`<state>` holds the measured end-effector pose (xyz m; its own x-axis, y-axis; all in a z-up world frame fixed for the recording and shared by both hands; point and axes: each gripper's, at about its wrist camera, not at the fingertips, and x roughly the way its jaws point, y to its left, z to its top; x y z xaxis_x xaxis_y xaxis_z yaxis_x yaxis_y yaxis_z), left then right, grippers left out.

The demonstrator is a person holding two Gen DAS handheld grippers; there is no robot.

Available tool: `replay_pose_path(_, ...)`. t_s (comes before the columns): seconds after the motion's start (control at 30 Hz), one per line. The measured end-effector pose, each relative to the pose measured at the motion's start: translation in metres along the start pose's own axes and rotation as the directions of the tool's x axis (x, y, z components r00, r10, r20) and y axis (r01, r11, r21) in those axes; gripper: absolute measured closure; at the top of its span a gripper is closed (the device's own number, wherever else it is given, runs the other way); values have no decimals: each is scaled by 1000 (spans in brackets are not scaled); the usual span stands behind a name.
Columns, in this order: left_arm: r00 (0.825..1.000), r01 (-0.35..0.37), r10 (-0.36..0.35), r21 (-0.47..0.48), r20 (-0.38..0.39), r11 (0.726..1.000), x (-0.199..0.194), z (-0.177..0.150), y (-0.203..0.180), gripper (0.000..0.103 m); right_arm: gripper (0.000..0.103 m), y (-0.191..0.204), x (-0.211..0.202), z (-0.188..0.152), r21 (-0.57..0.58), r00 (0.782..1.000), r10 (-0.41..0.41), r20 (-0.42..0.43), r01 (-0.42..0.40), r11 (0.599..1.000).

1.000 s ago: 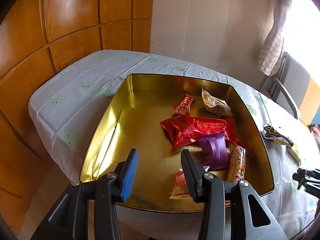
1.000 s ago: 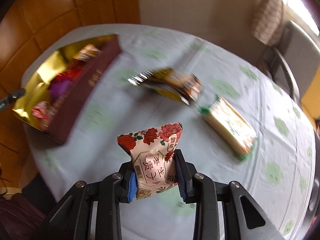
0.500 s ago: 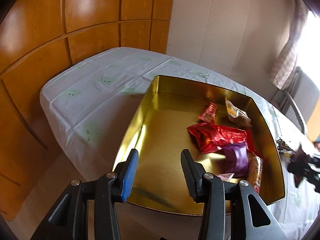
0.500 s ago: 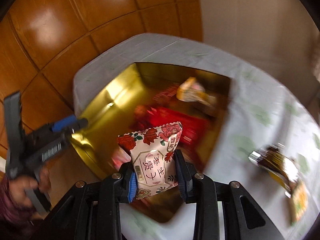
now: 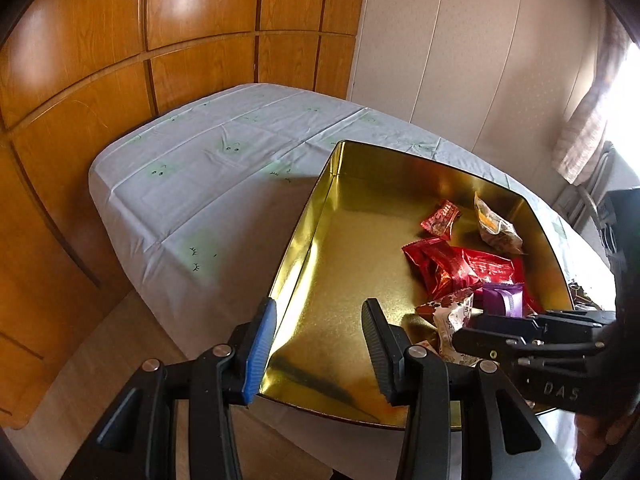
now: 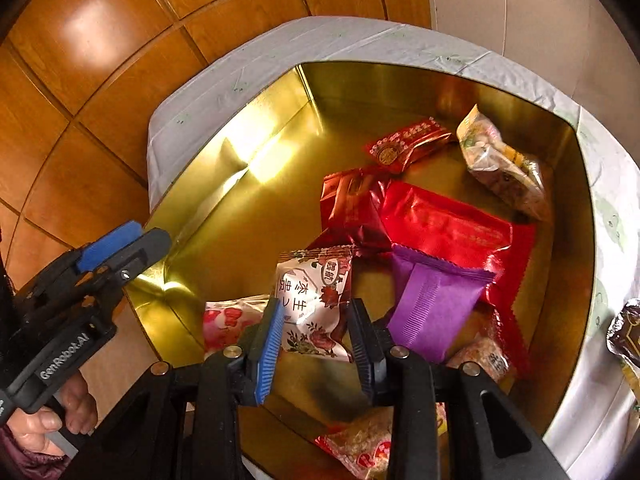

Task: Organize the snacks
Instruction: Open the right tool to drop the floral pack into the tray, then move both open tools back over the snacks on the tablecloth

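Note:
A gold tin [image 6: 248,168] holds several snacks: red packets [image 6: 436,224], a purple packet [image 6: 436,304] and a clear bag [image 6: 504,168]. My right gripper [image 6: 314,332] is over the tin's near part. Its fingers stand wide apart on either side of a white floral packet [image 6: 314,304], which lies between them; the packet looks loose, not pinched. In the left wrist view the tin [image 5: 344,264] is ahead, and the floral packet [image 5: 452,316] and the right gripper [image 5: 520,336] show at right. My left gripper [image 5: 318,344] is open and empty at the tin's near left edge.
The tin sits on a table with a pale green-printed cloth [image 5: 224,176]. Wooden wall panels [image 5: 120,60] stand behind and to the left. A dark foil packet [image 6: 626,336] lies on the cloth right of the tin. A chair [image 5: 588,200] stands at far right.
My right gripper has carried the floral packet from over the table to inside the tin and has opened its fingers around it. My left gripper has shifted left along the tin's near edge.

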<state>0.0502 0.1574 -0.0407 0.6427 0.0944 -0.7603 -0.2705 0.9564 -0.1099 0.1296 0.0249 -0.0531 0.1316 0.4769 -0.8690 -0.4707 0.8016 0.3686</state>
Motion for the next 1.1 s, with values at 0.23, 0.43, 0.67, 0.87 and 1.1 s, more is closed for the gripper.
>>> replay_pose_path(0.23,1000,10,-10,21,2,1000,-3,-1,-8,58,69,0,-23,-6,15,998,-16,60,15,1000)
replay_pose_path(0.43,1000,17,-18,42,11,999,-10,-1,-15,58,69,-1,-37,-18,22,995,-42,91,40,999)
replay_pose_path(0.67,999,27,-29,69,17,997,-17,-4,-24,58,69,-3,-53,-26,32,988,-69,138,65,997)
replay_pose_path(0.87,999,39,-42,93,26,995,-23,-6,-33,58,69,-7,-74,-37,32,976,-112,185,108,994)
replay_pose_path(1.1,998,58,-61,133,23,989,-27,-9,-47,58,69,-20,-92,-51,61,964,-155,215,145,987)
